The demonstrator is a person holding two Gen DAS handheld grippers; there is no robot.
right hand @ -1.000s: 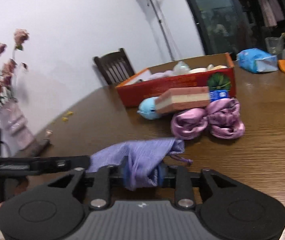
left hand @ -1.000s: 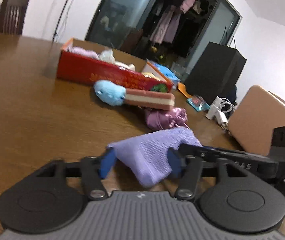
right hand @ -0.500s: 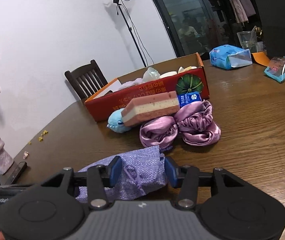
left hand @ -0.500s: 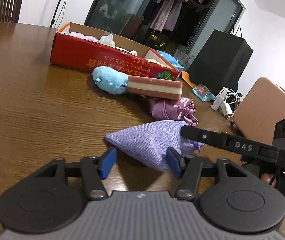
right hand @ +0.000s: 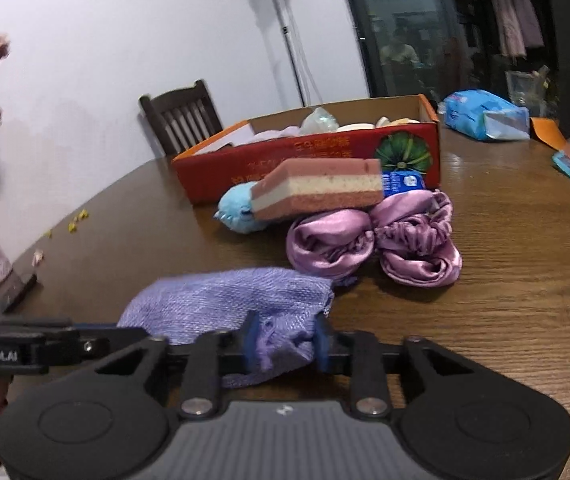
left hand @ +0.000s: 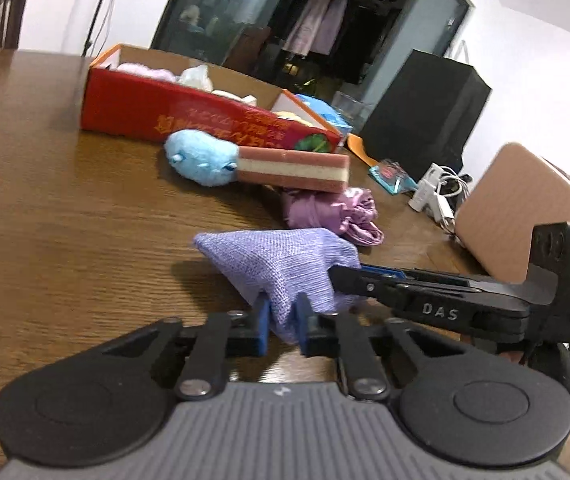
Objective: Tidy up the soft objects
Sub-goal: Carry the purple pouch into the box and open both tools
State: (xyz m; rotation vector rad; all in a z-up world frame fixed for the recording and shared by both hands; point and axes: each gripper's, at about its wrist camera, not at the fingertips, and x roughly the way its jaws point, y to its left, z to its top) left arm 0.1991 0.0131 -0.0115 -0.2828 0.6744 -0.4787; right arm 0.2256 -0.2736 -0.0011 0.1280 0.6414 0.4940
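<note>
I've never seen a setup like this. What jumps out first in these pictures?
Two black claws pinch one lilac woven pouch at the near table edge: the left claw and right claw have just closed on it. Behind lie shiny purple scrunchies, a pink-and-cream sponge on a blue plush toy, then a red cardboard box.

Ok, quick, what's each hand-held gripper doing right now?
Left hand-held gripper: jaws just closed, pinching the purple pouch.
Right hand-held gripper: jaws just closed, gripping the same pouch's drawstring end.
</note>
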